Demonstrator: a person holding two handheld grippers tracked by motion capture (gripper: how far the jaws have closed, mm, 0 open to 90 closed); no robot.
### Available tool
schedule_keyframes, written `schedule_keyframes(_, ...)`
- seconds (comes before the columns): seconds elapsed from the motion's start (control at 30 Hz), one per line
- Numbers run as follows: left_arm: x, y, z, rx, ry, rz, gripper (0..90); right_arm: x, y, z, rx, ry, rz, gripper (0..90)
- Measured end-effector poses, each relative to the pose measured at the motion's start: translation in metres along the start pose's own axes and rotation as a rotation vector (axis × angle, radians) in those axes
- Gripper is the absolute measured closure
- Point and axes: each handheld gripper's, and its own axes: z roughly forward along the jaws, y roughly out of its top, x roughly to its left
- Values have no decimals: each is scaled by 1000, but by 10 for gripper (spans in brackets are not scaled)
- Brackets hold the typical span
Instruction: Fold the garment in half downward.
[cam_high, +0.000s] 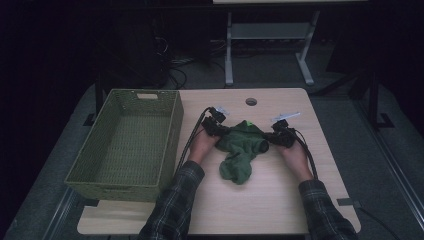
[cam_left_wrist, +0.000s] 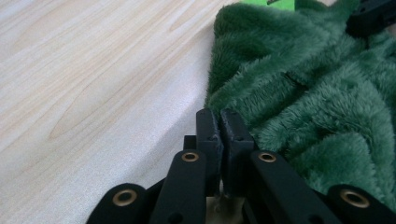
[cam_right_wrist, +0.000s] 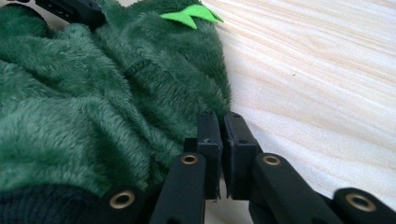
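Note:
A dark green fleece garment (cam_high: 240, 150) lies bunched in the middle of the wooden table (cam_high: 280, 200), with a bright green tag (cam_right_wrist: 191, 14) at its far edge. My left gripper (cam_high: 220, 131) is at its left side and my right gripper (cam_high: 270, 140) at its right. In the left gripper view the jaws (cam_left_wrist: 219, 114) are pressed together at the hem of the fleece (cam_left_wrist: 317, 93). The right gripper view shows the same: my gripper (cam_right_wrist: 219, 116) is shut at the edge of the fleece (cam_right_wrist: 93, 93). Each view catches the other gripper beyond the cloth.
A green woven basket (cam_high: 177, 125) stands to the left of the garment, open at the top. A round cable hole (cam_high: 251, 102) sits near the table's far edge. Bare wood stretches in front of the garment and to its right.

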Motion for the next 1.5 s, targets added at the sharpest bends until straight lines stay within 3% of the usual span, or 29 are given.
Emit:
schedule_keyframes(0.17,-4,-1,-3,1,8,2,888,-1,1,1,-7,-16,-1,878)
schedule_keyframes(0.27,-6,-3,-6,-25,2,-22,889,-4,3,1,-22,-24,2,881)
schedule_keyframes(0.33,-6,-4,-9,-32,-4,-36,888,-8,9,1,3,-15,22,881)
schedule_keyframes(0.4,-7,-5,-12,-42,-2,-29,889,-9,15,-2,-29,-35,11,883)
schedule_keyframes(0.43,-8,-5,-14,-57,-2,-38,888,-12,20,-2,-8,-21,22,883)
schedule_keyframes(0.5,-8,-5,-18,-67,9,-45,889,-13,26,-3,-30,-35,13,883)
schedule_keyframes(0.57,-5,-5,-24,-80,28,-47,888,-14,32,-2,-13,-20,33,883)
schedule_keyframes(0.77,2,-8,-40,-118,67,-71,888,-2,39,1,-46,-6,1,882)
schedule_keyframes(0.97,-5,-12,-52,-180,79,-73,883,1,40,-12,-109,56,25,880)
schedule_keyframes(1.27,-19,-12,-68,-229,55,-58,879,8,34,-37,-179,120,-17,880)
schedule_keyframes(1.5,-35,-12,-84,-287,34,-30,879,9,25,-49,-217,169,-14,877)
